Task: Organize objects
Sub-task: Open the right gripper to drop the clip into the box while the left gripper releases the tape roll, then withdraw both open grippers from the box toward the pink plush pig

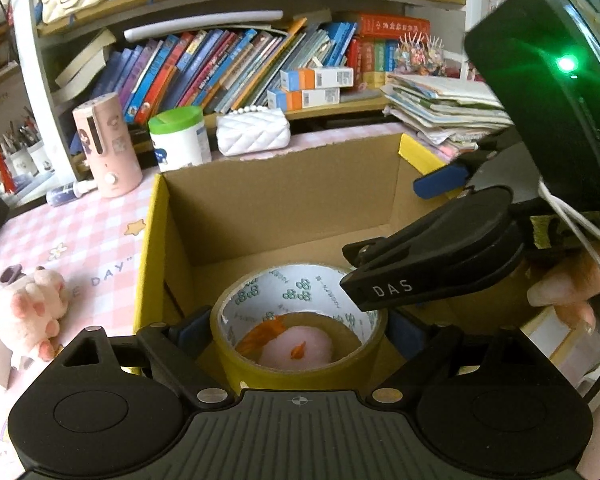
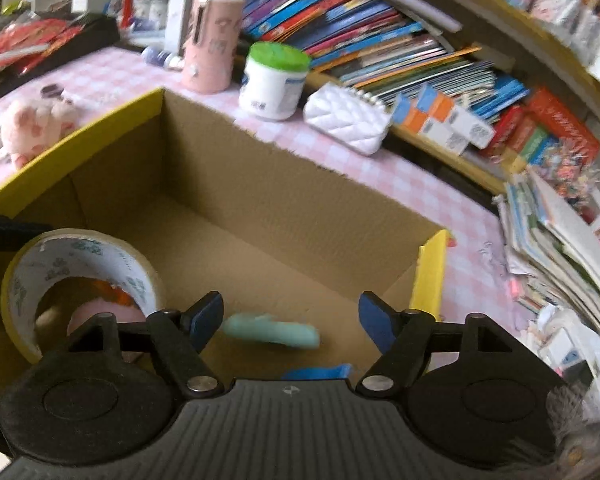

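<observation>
left wrist view: the left gripper point(image 1: 298, 334) hangs over the near end of the open cardboard box point(image 1: 284, 196), its blue pads on either side of the tape roll point(image 1: 300, 320) and touching its wall, so the jaws look clamped on the roll at a wide spread. through the roll's hole a pink soft toy point(image 1: 296, 350) shows, lying in the box. the right gripper point(image 1: 432, 236) comes in from the right above the box. a pink plush pig point(image 1: 28, 312) lies on the bench point(image 1: 80, 232), left of the box.

right wrist view: the right gripper point(image 2: 290, 318) has its jaws apart with nothing pressed between them; a blurred pale green thing point(image 2: 272, 330) sits below them near the box floor, and whether it rests there i cannot tell. the tape roll point(image 2: 80, 284) is at the left.

to do this step well, lower the roll until it rests beside the toy, then spread the jaws and lift straight up clear of the box wall.
</observation>
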Tool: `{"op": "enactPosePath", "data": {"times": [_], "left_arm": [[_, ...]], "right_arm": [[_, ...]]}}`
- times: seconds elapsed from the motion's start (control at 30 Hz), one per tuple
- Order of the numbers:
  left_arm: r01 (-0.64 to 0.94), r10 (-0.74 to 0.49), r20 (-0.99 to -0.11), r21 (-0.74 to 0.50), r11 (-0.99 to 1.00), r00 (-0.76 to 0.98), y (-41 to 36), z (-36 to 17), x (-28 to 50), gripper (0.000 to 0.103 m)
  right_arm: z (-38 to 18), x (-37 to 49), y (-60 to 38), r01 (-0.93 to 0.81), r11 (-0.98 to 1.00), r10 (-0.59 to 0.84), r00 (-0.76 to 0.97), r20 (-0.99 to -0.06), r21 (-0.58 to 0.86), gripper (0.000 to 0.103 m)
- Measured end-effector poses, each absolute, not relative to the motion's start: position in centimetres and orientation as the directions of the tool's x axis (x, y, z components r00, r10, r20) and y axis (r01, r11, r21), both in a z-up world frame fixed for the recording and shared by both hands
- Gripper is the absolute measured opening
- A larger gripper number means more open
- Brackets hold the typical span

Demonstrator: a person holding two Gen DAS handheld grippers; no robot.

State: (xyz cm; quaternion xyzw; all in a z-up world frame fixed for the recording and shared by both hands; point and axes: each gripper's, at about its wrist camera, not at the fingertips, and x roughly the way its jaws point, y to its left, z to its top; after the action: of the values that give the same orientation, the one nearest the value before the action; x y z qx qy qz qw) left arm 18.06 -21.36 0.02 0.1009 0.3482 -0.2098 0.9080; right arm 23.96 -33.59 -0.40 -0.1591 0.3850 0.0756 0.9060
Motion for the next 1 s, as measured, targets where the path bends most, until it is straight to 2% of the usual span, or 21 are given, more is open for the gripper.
{"op": "enactPosePath", "data": {"times": [0.1, 0.2, 0.33, 0.43, 0.77, 1.0], "left_arm": [[0.454, -0.317, -0.648, 0.05, 0.889, 0.692, -21.1, 0.6, 17.2, 0.095], [0.462, -0.332, -0.58, 0.086, 0.883, 0.744, -20.8, 1.6, 15.7, 0.1], [0.466, -0.342, -0.526, 0.118, 0.877, 0.778, -20.1, 2.7, 14.1, 0.1], [0.456, -0.351, -0.504, 0.097, 0.885, 0.789, -19.2, 3.3, 13.1, 0.1], [0.438, -0.367, -0.474, 0.045, 0.898, 0.801, -16.2, 4.0, 9.6, 0.1], [0.387, -0.317, -0.51, 0.034, 0.922, 0.799, -13.2, 3.0, 7.2, 0.1]], "right_arm": [[0.4, 22.8, -33.9, -0.209, 0.96, 0.018, 0.714, -0.7, -0.188, 0.077], [1.4, 21.2, -34.0, -0.146, 0.976, 0.004, 0.749, -0.662, -0.16, 0.078], [2.7, 19.0, -34.5, -0.053, 0.993, -0.023, 0.786, -0.618, -0.105, 0.079], [3.6, 17.2, -34.7, 0.008, 0.998, -0.044, 0.804, -0.593, -0.063, 0.079], [4.7, 10.0, -34.3, 0.195, 0.98, -0.182, 0.838, -0.514, -0.029, 0.081], [2.7, 6.0, -32.7, 0.276, 0.961, -0.241, 0.794, -0.558, -0.022, 0.081]]}}
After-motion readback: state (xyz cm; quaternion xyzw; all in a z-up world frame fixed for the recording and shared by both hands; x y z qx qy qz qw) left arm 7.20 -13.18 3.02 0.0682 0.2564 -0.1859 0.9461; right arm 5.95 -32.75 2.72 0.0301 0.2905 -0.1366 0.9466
